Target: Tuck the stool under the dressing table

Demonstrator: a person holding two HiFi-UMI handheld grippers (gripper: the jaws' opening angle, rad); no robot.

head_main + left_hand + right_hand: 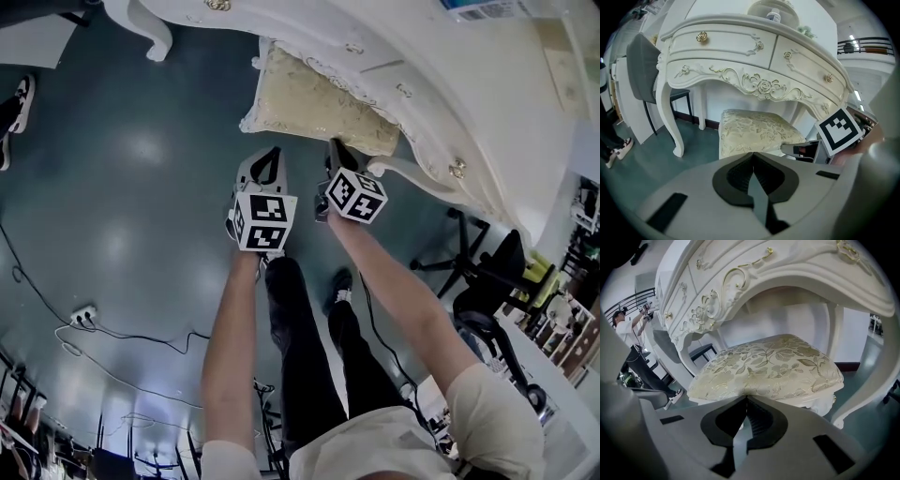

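Note:
The stool, white with a cream floral cushion, stands partly under the ornate white dressing table. Both grippers are at the cushion's near edge. My left gripper is shut and holds nothing. In the left gripper view its tips meet just short of the stool, below the table's drawers. My right gripper is also shut and empty. In the right gripper view its tips sit against the cushion's front edge, under the table's carved apron.
The table's curved legs flank the stool. A grey chair stands left of the table, a black office chair at the right. Cables and a power strip lie on the teal floor. A person stands far off.

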